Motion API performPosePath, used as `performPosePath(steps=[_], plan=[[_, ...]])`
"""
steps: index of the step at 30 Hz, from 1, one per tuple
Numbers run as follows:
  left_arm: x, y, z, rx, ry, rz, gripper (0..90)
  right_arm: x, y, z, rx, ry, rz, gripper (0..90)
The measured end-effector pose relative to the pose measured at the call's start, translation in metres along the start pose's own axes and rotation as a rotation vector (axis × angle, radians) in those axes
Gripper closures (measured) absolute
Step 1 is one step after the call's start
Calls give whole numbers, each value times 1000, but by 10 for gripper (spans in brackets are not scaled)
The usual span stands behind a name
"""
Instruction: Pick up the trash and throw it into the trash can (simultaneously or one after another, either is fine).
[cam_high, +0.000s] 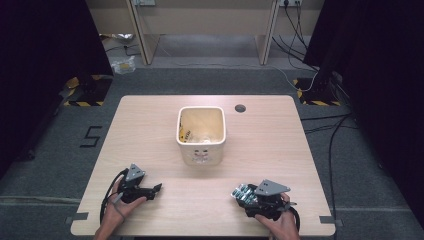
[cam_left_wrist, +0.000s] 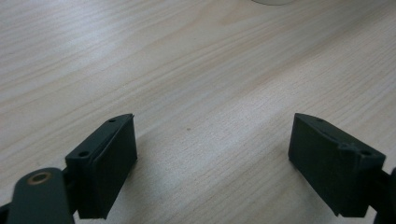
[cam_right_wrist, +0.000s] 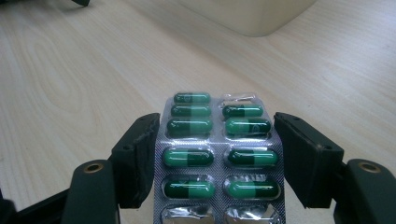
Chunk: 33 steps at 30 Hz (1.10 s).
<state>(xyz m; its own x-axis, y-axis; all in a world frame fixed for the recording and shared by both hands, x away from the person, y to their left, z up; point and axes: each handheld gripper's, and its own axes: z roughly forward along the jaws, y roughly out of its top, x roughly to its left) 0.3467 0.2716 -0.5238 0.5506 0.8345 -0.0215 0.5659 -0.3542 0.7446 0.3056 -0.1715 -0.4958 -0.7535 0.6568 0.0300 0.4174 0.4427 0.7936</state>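
A silver blister pack (cam_right_wrist: 217, 149) of green capsules, with some pockets empty, stands between the jaws of my right gripper (cam_right_wrist: 217, 123). Both pads press on its long edges, so the gripper is shut on it. In the high view the blister pack (cam_high: 240, 192) sticks out of the right gripper (cam_high: 246, 198) toward the left, near the table's front right. My left gripper (cam_high: 156, 189) rests at the front left, and in its own view the left gripper (cam_left_wrist: 212, 126) is open over bare wood. A cream square bin (cam_high: 201, 152) stands at mid-table with wrappers inside.
The bin's base (cam_right_wrist: 252, 16) lies ahead of the right gripper. A round cable hole (cam_high: 240, 108) sits in the tabletop behind the bin. Wooden desk legs (cam_high: 142, 35) and cables (cam_high: 320, 125) lie on the floor beyond the table.
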Motion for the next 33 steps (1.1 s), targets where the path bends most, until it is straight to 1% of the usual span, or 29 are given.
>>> performPosePath(steps=[15,22,24,33], plan=[[0,0,0,0,0,0,142,-7,10,-3,-27,-29,8,342],[0,0,0,0,0,0,142,-10,15,-6,-38,-37,-5,342],[0,0,0,0,0,0,142,-9,16,-6,-37,-40,1,343],[0,0,0,0,0,0,142,-13,20,-10,-48,-55,-1,342]])
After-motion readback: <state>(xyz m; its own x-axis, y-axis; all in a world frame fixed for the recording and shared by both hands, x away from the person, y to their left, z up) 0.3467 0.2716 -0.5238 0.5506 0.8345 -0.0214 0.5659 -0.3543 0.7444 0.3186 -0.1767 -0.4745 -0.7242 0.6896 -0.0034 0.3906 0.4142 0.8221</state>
